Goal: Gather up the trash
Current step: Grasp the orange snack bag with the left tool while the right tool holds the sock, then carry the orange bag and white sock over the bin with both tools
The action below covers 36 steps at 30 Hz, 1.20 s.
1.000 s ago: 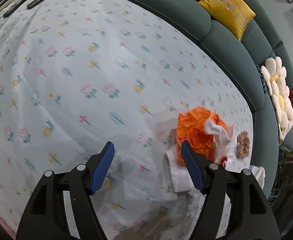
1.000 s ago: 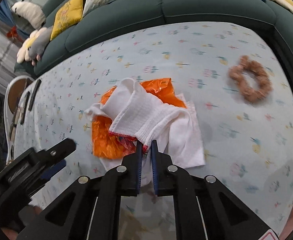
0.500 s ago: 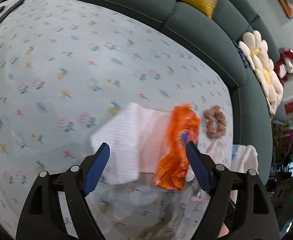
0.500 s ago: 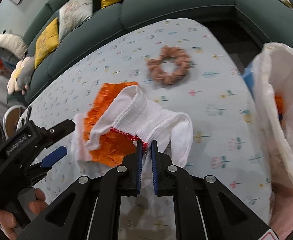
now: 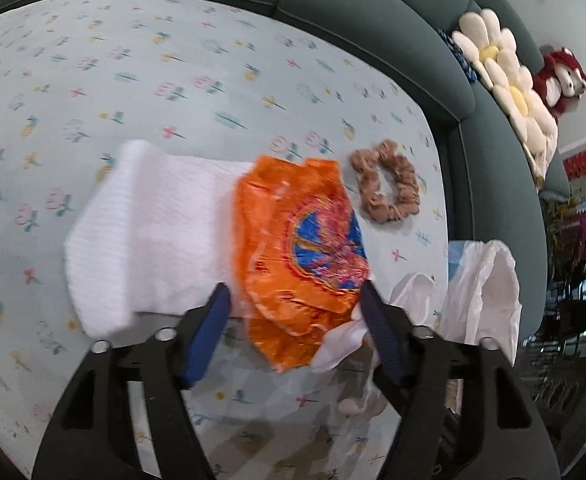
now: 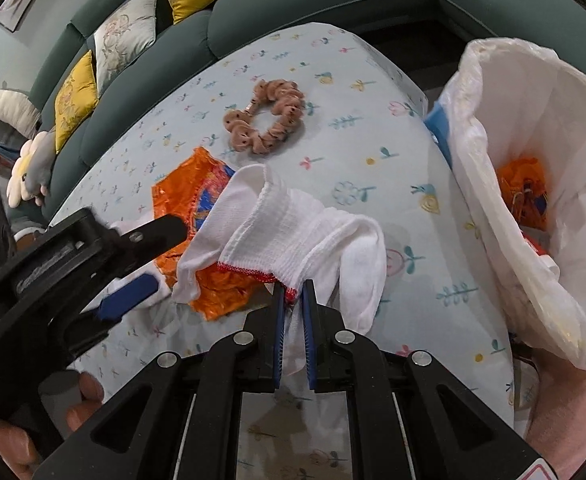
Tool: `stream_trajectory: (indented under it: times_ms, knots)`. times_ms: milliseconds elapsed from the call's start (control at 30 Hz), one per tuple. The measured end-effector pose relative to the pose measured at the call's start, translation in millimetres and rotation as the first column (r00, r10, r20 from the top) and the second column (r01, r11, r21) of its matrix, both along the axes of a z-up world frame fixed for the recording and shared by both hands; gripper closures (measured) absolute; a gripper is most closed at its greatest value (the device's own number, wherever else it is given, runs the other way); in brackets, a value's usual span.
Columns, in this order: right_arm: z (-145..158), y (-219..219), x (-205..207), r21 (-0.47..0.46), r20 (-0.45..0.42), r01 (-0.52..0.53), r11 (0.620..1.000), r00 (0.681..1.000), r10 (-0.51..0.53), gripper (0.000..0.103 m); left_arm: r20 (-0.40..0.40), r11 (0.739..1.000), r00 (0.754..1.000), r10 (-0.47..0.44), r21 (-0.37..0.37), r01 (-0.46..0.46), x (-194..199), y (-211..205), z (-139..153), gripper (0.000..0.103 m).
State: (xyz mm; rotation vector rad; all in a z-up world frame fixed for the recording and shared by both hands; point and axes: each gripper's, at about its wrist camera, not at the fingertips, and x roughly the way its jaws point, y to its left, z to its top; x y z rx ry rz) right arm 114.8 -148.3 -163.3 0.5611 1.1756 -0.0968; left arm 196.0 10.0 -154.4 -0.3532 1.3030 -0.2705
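Closing the left gripper's jaws around the orange wrapper, not yet pinching, near the counter's right edge. Looking crinkly, light, slippery; grabbing its bunched lower edge. Right gripper clamping a white sock.

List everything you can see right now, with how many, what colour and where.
Sock: one, white with red trim, clamped in the right gripper.
Wrapper: one, orange, on the table, between the closing left jaws.
White cloth: one, under the wrapper.
Scrunchie: one, pinkish brown, farther back on the table.
Bin bag: one, white, open past the table's edge, orange trash inside.
Tablecloth: one, pale blue, floral.
Sofa: teal, yellow and pale cushions.
Left gripper: black, blue pads.
Right gripper: black, blue pads.
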Motion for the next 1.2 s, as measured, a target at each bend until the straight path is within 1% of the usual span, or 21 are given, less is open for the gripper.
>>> stream_trajectory:
  times_ms: [67,133,200,233,367,533,767,933,1033,1200]
  knots:
    - [-2,-3,-1,0.005,-0.003,0.004,1.000,1.000,-0.004,0.095,-0.011,1.000,1.000,-0.004,0.000,0.004,1,-5,-3,0.062]
    - [-3,-4,-3,0.010,-0.004,0.005,1.000,1.000,-0.004,0.095,-0.027,1.000,1.000,-0.014,-0.007,0.014,0,-9,-8,0.070]
    - [-4,-5,-3,0.012,-0.004,0.002,1.000,1.000,-0.002,0.095,-0.023,1.000,1.000,-0.022,-0.006,0.022,-3,-10,-8,0.075]
    - [-4,-5,-3,0.014,-0.003,0.001,1.000,1.000,-0.001,0.095,-0.013,1.000,0.999,-0.032,-0.001,0.032,-5,-11,-7,0.079]
    - [1,-7,-5,0.021,0.009,0.011,1.000,1.000,-0.011,0.095,0.013,0.999,0.998,-0.053,0.002,0.053,-10,-17,4,0.087]
    - [14,-12,-10,0.023,0.044,0.023,0.999,0.999,-0.024,0.095,0.051,0.998,0.996,-0.070,0.004,0.070,-16,-22,23,0.092]
    - [42,-25,-23,0.022,0.107,0.052,0.998,0.993,-0.054,0.095,0.119,0.996,0.989,-0.087,0.000,0.087,-27,-31,56,0.093]
    - [64,-43,-36,0.017,0.161,0.084,0.996,0.983,-0.085,0.095,0.170,0.994,0.979,-0.110,-0.006,0.112,-37,-44,82,0.093]
    - [77,-56,-47,0.013,0.191,0.108,0.994,0.976,-0.108,0.095,0.204,0.991,0.970,-0.132,-0.007,0.136,-46,-58,98,0.093]
    - [93,-84,-67,0.008,0.231,0.156,0.988,0.961,-0.154,0.095,0.242,0.984,0.954,-0.175,0.001,0.181,-59,-80,115,0.093]
